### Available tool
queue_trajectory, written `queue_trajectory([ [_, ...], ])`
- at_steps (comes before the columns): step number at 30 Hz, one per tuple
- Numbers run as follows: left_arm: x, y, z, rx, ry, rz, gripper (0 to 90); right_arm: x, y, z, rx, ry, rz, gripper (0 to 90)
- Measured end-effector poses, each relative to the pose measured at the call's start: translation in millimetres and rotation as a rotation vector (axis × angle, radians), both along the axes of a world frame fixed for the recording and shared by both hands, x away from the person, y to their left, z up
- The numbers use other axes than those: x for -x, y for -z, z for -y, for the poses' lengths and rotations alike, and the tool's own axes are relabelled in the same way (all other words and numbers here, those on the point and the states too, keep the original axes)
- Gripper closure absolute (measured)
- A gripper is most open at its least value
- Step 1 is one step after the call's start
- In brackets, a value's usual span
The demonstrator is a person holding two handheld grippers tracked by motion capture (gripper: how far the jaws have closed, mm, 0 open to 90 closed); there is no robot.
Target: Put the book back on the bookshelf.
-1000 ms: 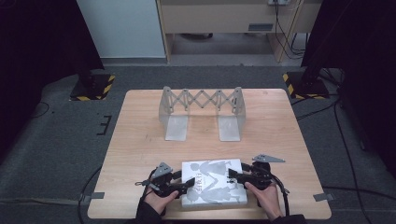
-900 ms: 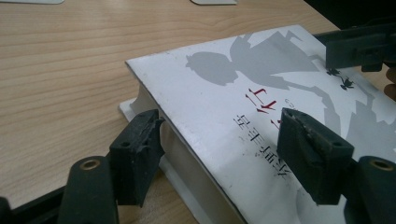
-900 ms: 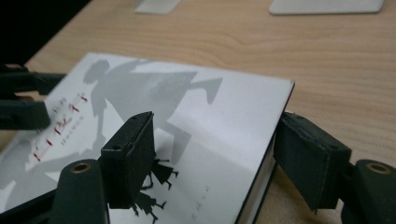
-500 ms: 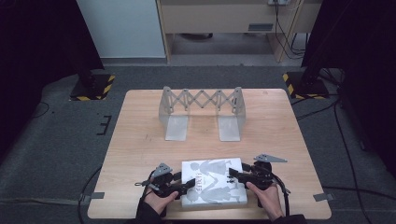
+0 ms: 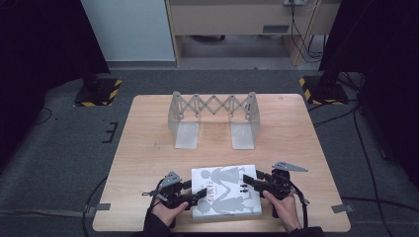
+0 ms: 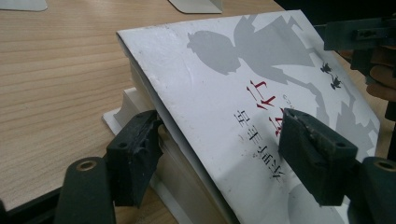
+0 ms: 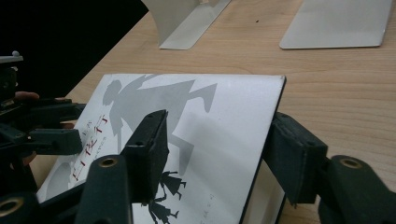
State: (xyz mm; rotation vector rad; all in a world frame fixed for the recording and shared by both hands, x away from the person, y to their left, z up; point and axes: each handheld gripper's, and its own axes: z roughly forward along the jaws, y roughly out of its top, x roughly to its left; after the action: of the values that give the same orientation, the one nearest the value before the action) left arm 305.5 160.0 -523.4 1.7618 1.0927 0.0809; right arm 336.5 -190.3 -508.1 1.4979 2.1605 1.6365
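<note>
Item 1, surface (image 5: pixel 148 148): pale wooden top, the largest thing I have in the high view, on grey carpet.

Item 2, bookstand (image 5: pixel 213 118): expanding grey rack with scissor lattice and two flat foot plates, standing toward 12 o'clock on the surface, nothing in it, well apart from the book.

Item 3, book (image 5: pixel 225 190): white cover with grey silhouette figures and red characters, lying toward 6 o'clock at the near edge, between my two tools. In the left gripper view (image 6: pixel 243 93) its cover edge is raised off the page block, so one side is tilted up.

Item 4, right tool (image 5: pixel 252 181): at the book's 3 o'clock edge. In the right gripper view (image 7: pixel 219 154) its jaws straddle the cover edge, one above and one outside; they have just been closing, but I see no pad pressing yet, so I read it as spread around the book.

Item 5, left tool (image 5: pixel 193 196): at the book's 9 o'clock edge. In the left gripper view (image 6: pixel 224 163) one jaw sits against the page block, the other over the cover; the jaws have just been opening, and they look spread.

Progress, my judgement: early. Both tools are placed on the book's two sides, but the grip is not secure, the book is not yet lifted, and its carry to the bookstand is all to come.
</note>
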Motion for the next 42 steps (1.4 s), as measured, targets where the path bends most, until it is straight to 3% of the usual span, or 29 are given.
queue_trajectory([
  [3, -2.6, 4.2, 0.9, 0.033, 0.004, -0.012, 15.6, 1.3, -1.9, 5.1, -0.040, 0.000, 0.010, 51.8],
  [6, -3.5, 6.7, 0.7, 0.044, 0.012, -0.015, 13.3, 1.6, -2.3, 4.3, -0.019, -0.006, 0.023, 51.4],
  [9, -3.3, 3.2, 2.3, -0.001, 0.020, -0.001, 14.3, 0.8, -0.6, 2.4, 0.004, -0.004, 0.025, 50.2],
  [10, -2.0, 1.0, 2.5, -0.015, 0.019, 0.023, 15.7, 0.8, 0.0, 1.8, 0.014, -0.001, 0.029, 50.0],
  [11, -2.0, 1.0, 2.5, -0.015, 0.019, 0.023, 20.0, 1.0, 0.4, 0.9, 0.017, 0.003, 0.023, 49.3],
  [12, 1.6, -6.1, 0.3, -0.014, 0.011, 0.085, 28.2, 0.7, 1.2, 0.5, 0.030, 0.002, 0.025, 49.0],
  [13, 2.8, -9.1, -1.3, 0.061, 0.010, 0.090, 34.8, 0.4, 1.7, 0.3, 0.036, 0.003, 0.029, 48.6],
  [14, 2.1, -10.6, -2.3, 0.120, 0.009, 0.062, 36.0, 0.3, 2.2, 0.4, 0.027, 0.000, 0.025, 47.5],
  [15, 1.5, -9.6, -1.7, 0.126, 0.011, 0.050, 37.5, 0.3, 1.5, 1.8, -0.009, -0.005, 0.017, 47.9],
  [16, 1.5, -7.5, 1.0, 0.081, 0.002, 0.059, 39.8, 0.8, 0.4, 2.3, -0.024, -0.009, 0.016, 48.8],
  [17, 1.5, -5.5, 3.9, 0.023, -0.001, 0.070, 39.7, 1.5, 0.0, 1.4, -0.006, -0.007, 0.030, 49.3],
  [20, 0.0, -4.5, 4.7, -0.006, 0.015, 0.075, 35.8, 1.0, 2.4, -1.9, 0.035, -0.003, 0.023, 44.7],
  [23, -1.9, -2.5, 3.3, 0.011, 0.015, 0.062, 38.0, -1.2, 5.5, -2.9, 0.062, -0.006, 0.016, 38.6],
  [27, -0.7, -4.4, -0.2, 0.054, 0.006, 0.066, 44.4, -1.0, 8.2, -5.6, 0.054, -0.019, 0.010, 29.2],
  [29, 1.2, -6.6, -0.7, 0.071, 0.009, 0.082, 47.2, -0.4, 5.5, -3.7, 0.039, -0.021, 0.049, 30.0],
  [30, 2.1, -8.0, -0.5, 0.070, 0.013, 0.098, 47.6, -0.4, 3.9, -2.4, 0.024, -0.022, 0.064, 30.5],
  [33, 3.3, -9.2, -0.9, 0.079, 0.013, 0.107, 49.0, -1.2, -2.6, 2.9, -0.094, -0.027, 0.098, 32.4],
  [34, 3.5, -9.4, -0.9, 0.079, 0.012, 0.107, 49.0, -1.5, -3.1, 3.2, -0.109, -0.031, 0.096, 32.3],
  [38, 3.6, -8.8, -0.7, 0.076, 0.011, 0.109, 48.8, -2.2, -0.2, 0.3, -0.084, -0.055, 0.073, 33.3],
  [39, 3.6, -8.8, -0.7, 0.076, 0.011, 0.110, 48.8, -2.3, 1.1, -3.3, -0.050, -0.070, 0.068, 33.4],
  [42, 3.2, -8.0, -0.8, 0.074, 0.009, 0.106, 48.4, -2.2, 1.4, -4.2, -0.039, -0.084, 0.056, 35.3],
])
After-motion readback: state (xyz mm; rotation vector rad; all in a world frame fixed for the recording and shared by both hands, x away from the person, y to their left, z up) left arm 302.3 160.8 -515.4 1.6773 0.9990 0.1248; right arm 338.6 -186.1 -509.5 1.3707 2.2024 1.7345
